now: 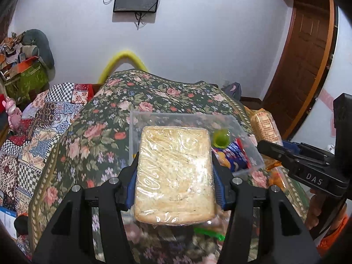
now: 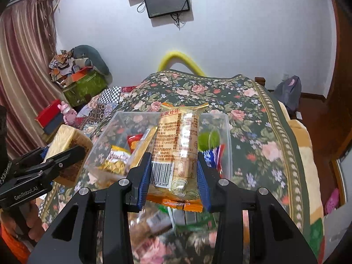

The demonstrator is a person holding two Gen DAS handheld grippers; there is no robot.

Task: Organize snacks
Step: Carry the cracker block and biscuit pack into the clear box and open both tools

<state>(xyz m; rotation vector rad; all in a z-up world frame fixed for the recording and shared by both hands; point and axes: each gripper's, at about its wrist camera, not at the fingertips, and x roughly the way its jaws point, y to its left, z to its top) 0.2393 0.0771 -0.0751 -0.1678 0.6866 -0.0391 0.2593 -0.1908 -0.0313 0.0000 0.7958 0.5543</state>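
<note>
Clamped in the left gripper [image 1: 175, 171]: a clear-wrapped pale cracker block [image 1: 175, 176], unlabelled, above the near rim of the clear plastic bin [image 1: 140, 118]. Pinched tight in the right gripper [image 2: 173, 171]: an orange-ended biscuit pack [image 2: 178, 149] with barcode and Chinese print, over the bin. "DAS" and "GenRobot.AI" legible on the gripper bodies; open floral bedspread [image 2: 253, 118] all round the bin.

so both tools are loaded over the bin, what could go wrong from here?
1. The clear bin already holds several packets, so the wide wrapped cracker block in the left tool may land tilted on top.
2. The right tool grips the biscuit pack near its lower end; the slick wrapper could slip.
3. Both tools sit close together, so they could collide.
</note>
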